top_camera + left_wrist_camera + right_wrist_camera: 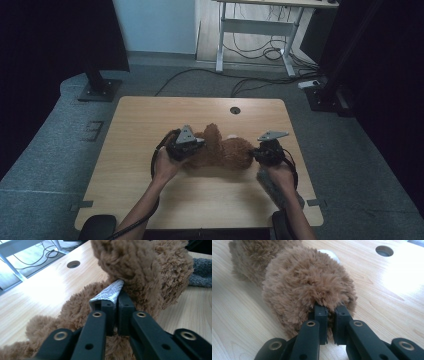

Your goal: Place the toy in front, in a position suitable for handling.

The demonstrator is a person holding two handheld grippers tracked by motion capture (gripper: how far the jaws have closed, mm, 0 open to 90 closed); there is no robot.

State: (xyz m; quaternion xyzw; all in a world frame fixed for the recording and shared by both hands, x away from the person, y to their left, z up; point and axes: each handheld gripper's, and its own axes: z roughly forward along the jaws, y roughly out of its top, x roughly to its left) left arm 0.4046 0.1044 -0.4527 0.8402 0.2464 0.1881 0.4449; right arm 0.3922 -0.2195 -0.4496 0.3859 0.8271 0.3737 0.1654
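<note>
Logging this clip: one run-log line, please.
left hand-held gripper: shut on tag | right hand-held gripper: shut on plush bear | table

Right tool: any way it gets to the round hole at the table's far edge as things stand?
Probably not right now: the right tool is shut on the plush bear, which lies between it and the hole.

- A white sewn-in tag (110, 291) on the brown plush bear (140, 272) carries lines of fine grey print, too small and blurred to read.
- No other words, brand names, numbers or signs can be made out on the wooden table (150, 120).
</note>
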